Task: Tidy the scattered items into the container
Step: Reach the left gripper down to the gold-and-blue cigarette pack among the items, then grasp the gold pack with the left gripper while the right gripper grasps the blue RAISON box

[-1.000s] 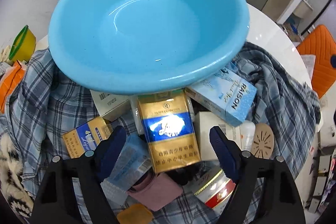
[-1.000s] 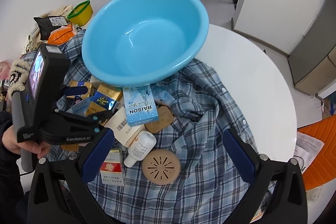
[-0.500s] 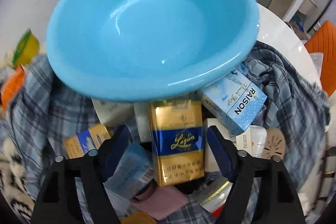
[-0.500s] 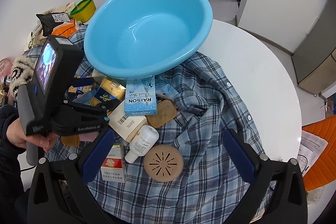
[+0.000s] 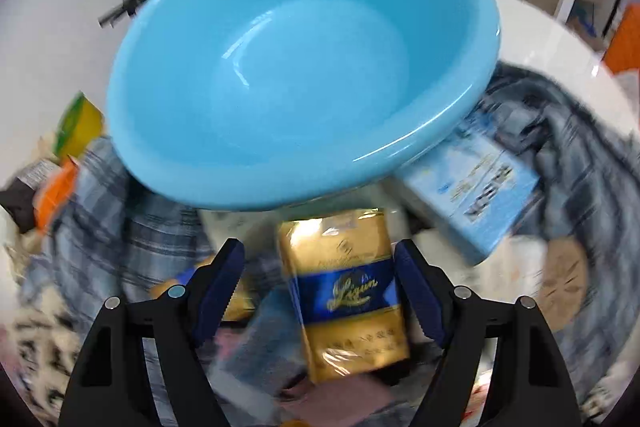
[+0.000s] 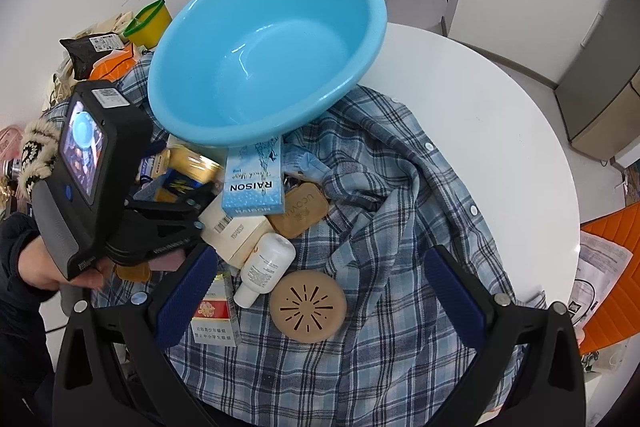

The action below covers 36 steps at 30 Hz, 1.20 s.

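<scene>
My left tool [image 5: 318, 269] is open around the gold pack [image 5: 346, 293], pads not squeezing yet; my right tool [image 6: 316, 291] hangs open and empty. The pack sits just below the blue basin [image 5: 304, 67], so a lopsided pinch could twist it loose.

Empty light-blue basin [image 6: 267, 55] sits tilted on a plaid shirt [image 6: 380, 227]; boxes, including a gold-and-blue pack [image 5: 346, 291], lie at its near rim.
</scene>
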Available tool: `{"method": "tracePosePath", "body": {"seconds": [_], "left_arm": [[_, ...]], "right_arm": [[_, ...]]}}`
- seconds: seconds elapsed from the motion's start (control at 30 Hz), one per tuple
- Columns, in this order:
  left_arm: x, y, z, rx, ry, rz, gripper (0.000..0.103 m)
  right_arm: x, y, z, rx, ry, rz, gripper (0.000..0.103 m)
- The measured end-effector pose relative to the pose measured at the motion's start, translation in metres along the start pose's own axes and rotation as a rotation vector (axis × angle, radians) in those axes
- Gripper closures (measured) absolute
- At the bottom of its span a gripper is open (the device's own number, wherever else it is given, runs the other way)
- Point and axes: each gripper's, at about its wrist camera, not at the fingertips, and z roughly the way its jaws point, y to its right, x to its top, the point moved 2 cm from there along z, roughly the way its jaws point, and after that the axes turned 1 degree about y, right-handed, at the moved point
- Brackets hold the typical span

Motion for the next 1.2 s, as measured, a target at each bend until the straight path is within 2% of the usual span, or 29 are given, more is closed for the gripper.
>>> {"method": "tracePosePath", "body": {"seconds": [0.07,0.17,0.3,0.4,0.5,0.6,0.8,0.97,1.2], "left_arm": [[-0.005,-0.011,0.002,0.032,-0.016,-0.009,0.024],[-0.01,-0.026,0.01,-0.015,-0.062,-0.086,0.024],[-0.013,-0.036,0.007,-0.071,-0.078,-0.15,0.024],[-0.013,-0.033,-0.004,-0.121,-0.086,-0.121,0.024],[-0.018,-0.028,-0.01,-0.122,-0.078,-0.094,0.024],[-0.031,-0.029,-0.015,-0.157,-0.095,-0.103,0.024],[-0.062,-0.02,-0.021,-0.228,-0.161,-0.082,0.024],[-0.074,-0.003,-0.008,-0.285,-0.234,-0.09,0.024],[-0.053,0.028,-0.008,-0.273,-0.173,-0.023,0.024]], "right_arm": [[-0.001,0.001,0.001,0.005,-0.005,0.005,0.0],[0.0,0.0,0.0,0.023,-0.003,0.012,0.0],[0.002,-0.008,-0.001,0.029,0.004,-0.001,0.0],[0.001,-0.013,-0.001,0.024,0.0,-0.017,0.0],[-0.001,-0.016,-0.001,0.023,-0.007,-0.029,0.0],[-0.004,-0.015,0.0,0.028,-0.011,-0.027,0.0],[-0.003,-0.016,-0.003,0.039,-0.009,-0.013,0.0],[-0.003,-0.028,-0.008,0.055,0.003,-0.044,0.0],[-0.012,-0.034,-0.001,0.052,-0.034,-0.069,0.0]]}}
